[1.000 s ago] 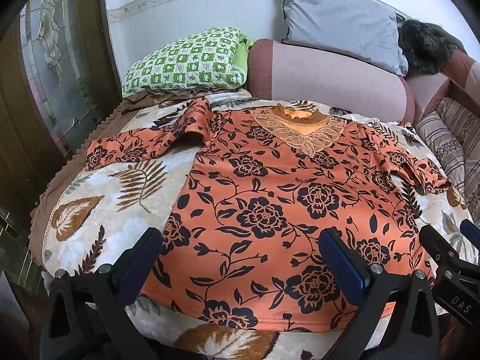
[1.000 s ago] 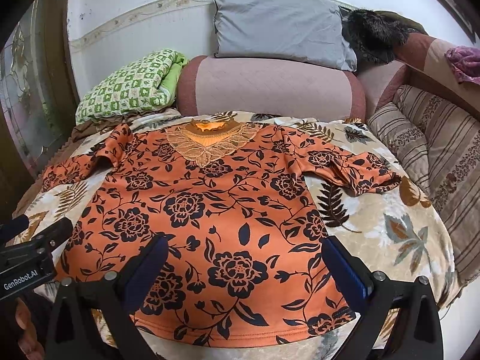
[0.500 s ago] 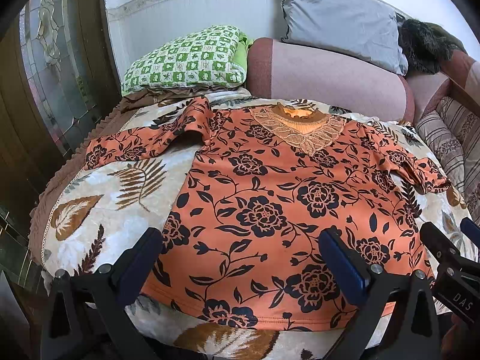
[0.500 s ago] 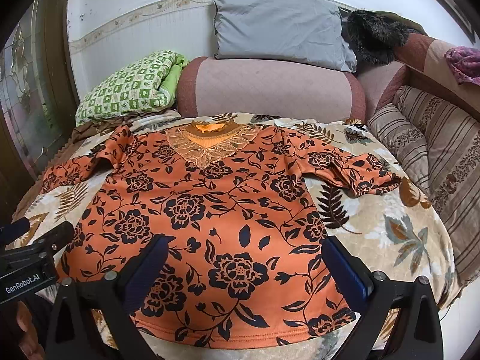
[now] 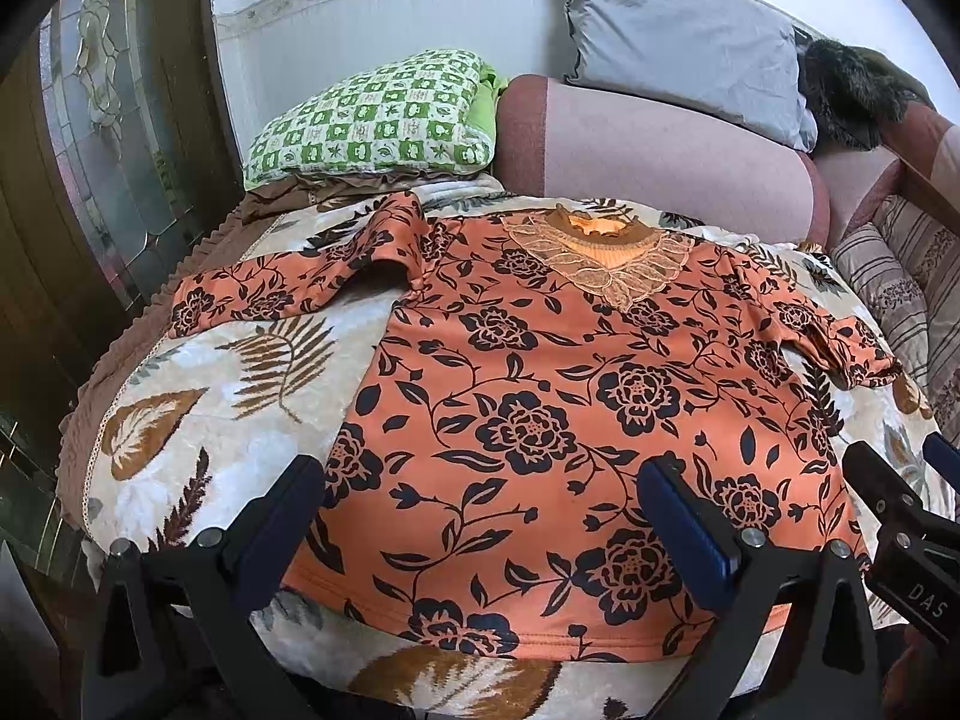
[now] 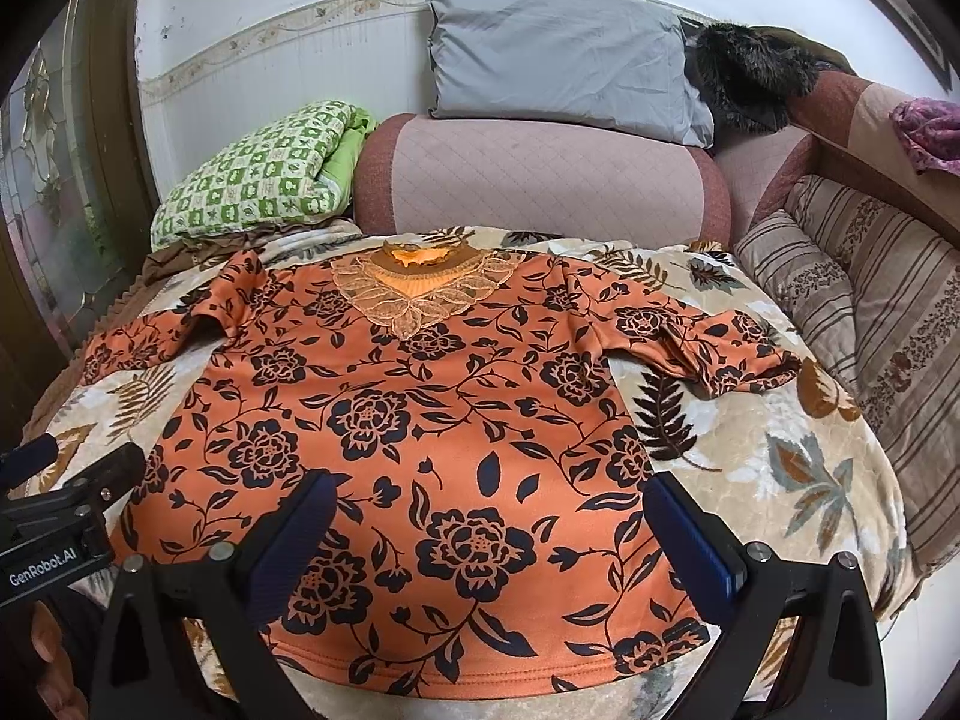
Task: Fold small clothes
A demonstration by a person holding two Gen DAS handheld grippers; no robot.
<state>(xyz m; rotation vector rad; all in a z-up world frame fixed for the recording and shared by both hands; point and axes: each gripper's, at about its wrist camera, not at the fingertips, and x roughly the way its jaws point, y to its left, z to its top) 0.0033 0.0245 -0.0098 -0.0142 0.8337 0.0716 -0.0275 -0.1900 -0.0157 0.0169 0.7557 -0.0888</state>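
from my left wrist camera i see one orange floral blouse (image 5: 540, 420) spread flat on the leaf-print blanket (image 5: 198, 432), its long axis running away from me: hem at the near edge, lace collar pointing toward the pink sofa back (image 5: 660, 162). its two sleeves stretch out to either side. my left gripper (image 5: 480, 516) hangs just over the hem with its two blue-padded fingers (image 5: 684, 534) wide apart and nothing between them. at the right edge the other tool shows a label reading "das". i count one green checked pillow (image 5: 372, 120) and one grey pillow (image 5: 678, 42) behind. from my right wrist camera the same blouse (image 6: 420, 420) lies the same way, collar far, hem near, slightly left of centre on the blanket (image 6: 780, 450). my right gripper (image 6: 489, 531) also sits above the hem, jaws spread, gripping nothing. the left tool (image 6: 60, 516) at the left edge carries the words "genrobot.ai". here i count one striped cushion (image 6: 870, 300), one dark furry item (image 6: 750, 78) and one purple cloth (image 6: 930, 132).
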